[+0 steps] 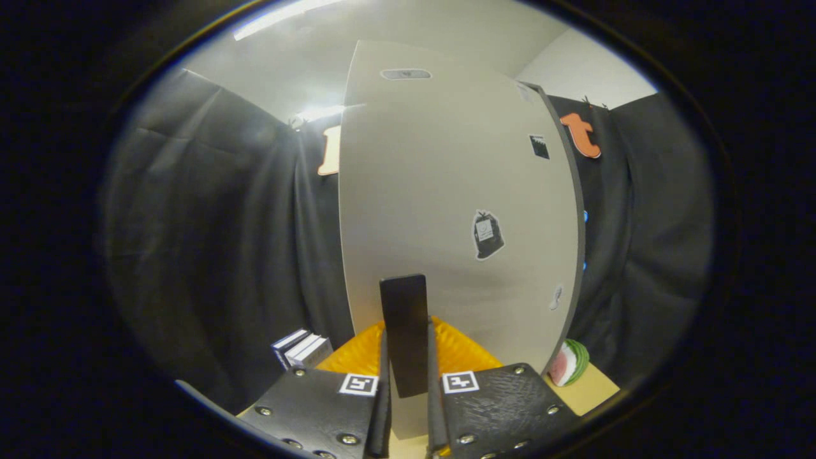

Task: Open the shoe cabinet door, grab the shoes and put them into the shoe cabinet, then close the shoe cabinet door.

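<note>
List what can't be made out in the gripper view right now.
- Cabinet inside: hidden behind the door; shoes in or out can't be told.
- Orange thing beyond the claw: mostly covered by the dark handle and both fingers; identity unclear.
- Stickers on the door: too small to make out.
- Boxes beside the door: partly hidden by the claw body.
- Watermelon-like item: part-hidden by the door's edge.

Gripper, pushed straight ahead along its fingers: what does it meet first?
The gripper is already closed on the dark handle; straight on, it would likely meet the grey cabinet door behind it.
</note>
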### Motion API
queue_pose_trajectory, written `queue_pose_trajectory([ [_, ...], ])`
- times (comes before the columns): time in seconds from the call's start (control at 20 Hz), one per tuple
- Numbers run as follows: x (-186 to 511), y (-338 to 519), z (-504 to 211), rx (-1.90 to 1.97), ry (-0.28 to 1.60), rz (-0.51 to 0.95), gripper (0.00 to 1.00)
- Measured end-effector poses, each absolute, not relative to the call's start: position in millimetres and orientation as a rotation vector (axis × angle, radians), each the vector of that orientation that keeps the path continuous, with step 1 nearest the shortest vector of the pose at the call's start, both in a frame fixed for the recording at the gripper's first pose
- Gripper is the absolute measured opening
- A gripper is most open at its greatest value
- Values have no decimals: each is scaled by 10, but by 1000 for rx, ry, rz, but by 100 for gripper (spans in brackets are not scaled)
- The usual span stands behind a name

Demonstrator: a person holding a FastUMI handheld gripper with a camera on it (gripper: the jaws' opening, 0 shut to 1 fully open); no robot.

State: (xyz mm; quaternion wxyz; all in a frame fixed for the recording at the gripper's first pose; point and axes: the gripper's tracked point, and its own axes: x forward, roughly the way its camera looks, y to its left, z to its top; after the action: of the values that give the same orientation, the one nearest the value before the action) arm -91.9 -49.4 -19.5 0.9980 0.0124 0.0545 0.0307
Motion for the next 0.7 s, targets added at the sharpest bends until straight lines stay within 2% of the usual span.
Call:
queue_pose_trajectory([
  [0.7,-1755,-1499,-61,12,106,-33,21],
])
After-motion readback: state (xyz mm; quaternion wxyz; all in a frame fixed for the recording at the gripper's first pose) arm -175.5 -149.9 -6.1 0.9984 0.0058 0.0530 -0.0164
